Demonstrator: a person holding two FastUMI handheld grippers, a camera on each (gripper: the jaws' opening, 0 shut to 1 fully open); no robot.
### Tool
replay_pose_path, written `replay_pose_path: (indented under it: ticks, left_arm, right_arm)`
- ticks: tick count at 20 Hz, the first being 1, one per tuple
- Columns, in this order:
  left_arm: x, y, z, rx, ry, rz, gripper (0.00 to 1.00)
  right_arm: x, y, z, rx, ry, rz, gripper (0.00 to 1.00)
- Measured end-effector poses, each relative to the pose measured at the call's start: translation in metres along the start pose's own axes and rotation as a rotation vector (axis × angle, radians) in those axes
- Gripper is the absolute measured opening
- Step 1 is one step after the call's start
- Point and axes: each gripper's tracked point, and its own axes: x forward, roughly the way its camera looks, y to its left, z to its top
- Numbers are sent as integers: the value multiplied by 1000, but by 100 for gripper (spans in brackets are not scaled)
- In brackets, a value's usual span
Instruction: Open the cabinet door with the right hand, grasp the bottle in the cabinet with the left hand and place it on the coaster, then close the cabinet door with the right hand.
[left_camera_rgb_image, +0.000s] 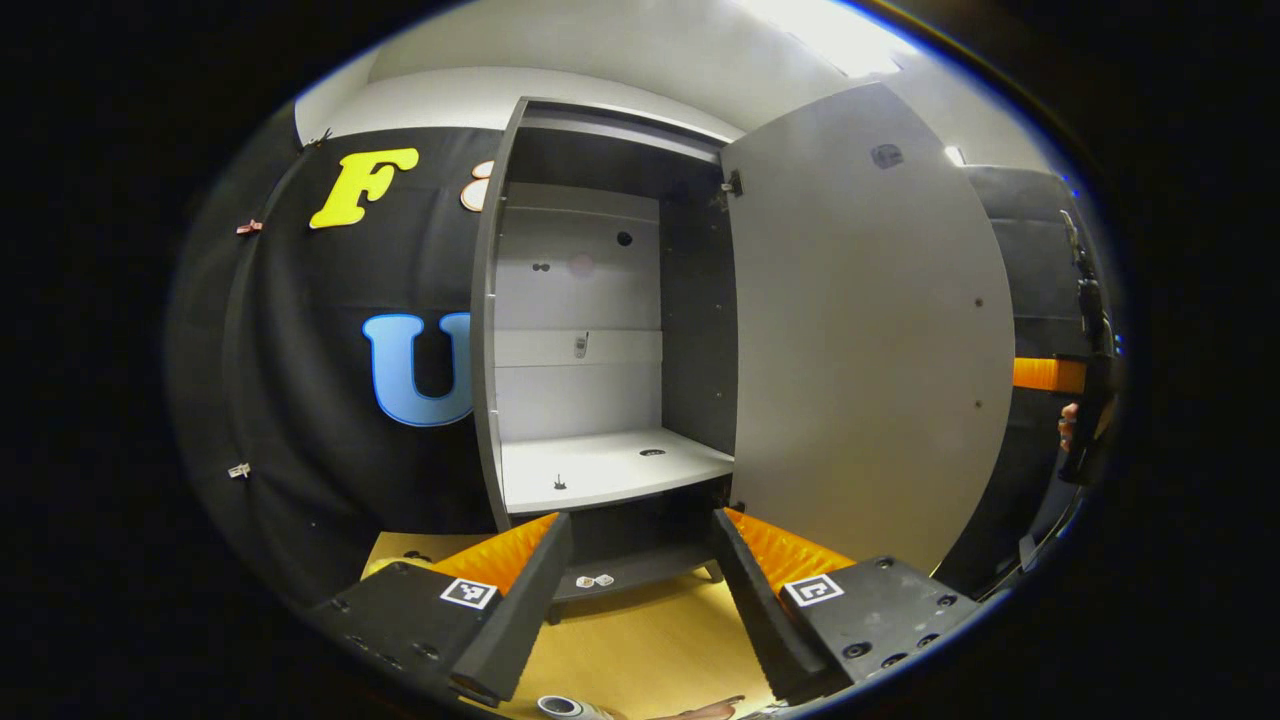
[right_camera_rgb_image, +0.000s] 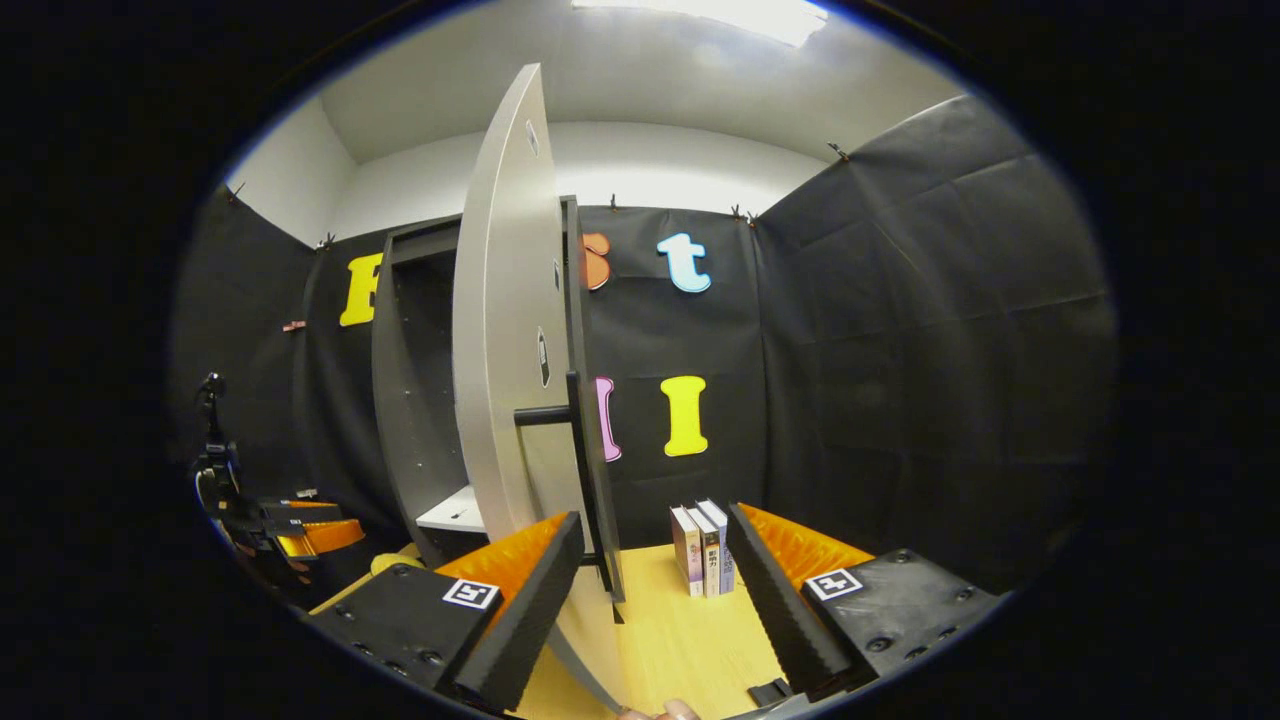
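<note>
The grey cabinet (left_camera_rgb_image: 485, 330) stands with its door (left_camera_rgb_image: 860, 330) swung wide to the right. Its inner shelf (left_camera_rgb_image: 610, 465) carries only a small peg and a hole. My left gripper (left_camera_rgb_image: 640, 520) is open and hangs just in front of the shelf's edge, holding nothing. A pale round top (left_camera_rgb_image: 565, 707), perhaps the bottle, shows at the bottom edge beside a hand (left_camera_rgb_image: 710, 710). In the right gripper view the door (right_camera_rgb_image: 505, 330) is seen edge on. Its black bar handle (right_camera_rgb_image: 590, 480) runs down between the fingers of my open right gripper (right_camera_rgb_image: 655, 515), close to the left one.
Three upright books (right_camera_rgb_image: 705, 550) stand on the yellow wooden table (right_camera_rgb_image: 680, 630) to the right of the cabinet. The other gripper and the hand holding it appear at the far right (left_camera_rgb_image: 1080, 400), and at the far left (right_camera_rgb_image: 290, 530) in the right gripper view. Black cloth walls surround the booth.
</note>
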Motion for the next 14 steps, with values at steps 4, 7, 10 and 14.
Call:
replay_pose_path:
  ticks: [4,7,10,14]
  left_arm:
    - [-9,17,5,-5,-8,53,89]
    - [-16,28,4,10,-9,83,89]
    - [-29,41,6,35,-7,126,89]
    - [-43,59,4,29,6,200,89]
  right_arm:
    - [-1,42,-9,38,29,84,95]
    - [4,84,-17,97,62,190,95]
    - [10,121,-23,144,84,277,96]
    - [22,159,-30,181,106,358,96]
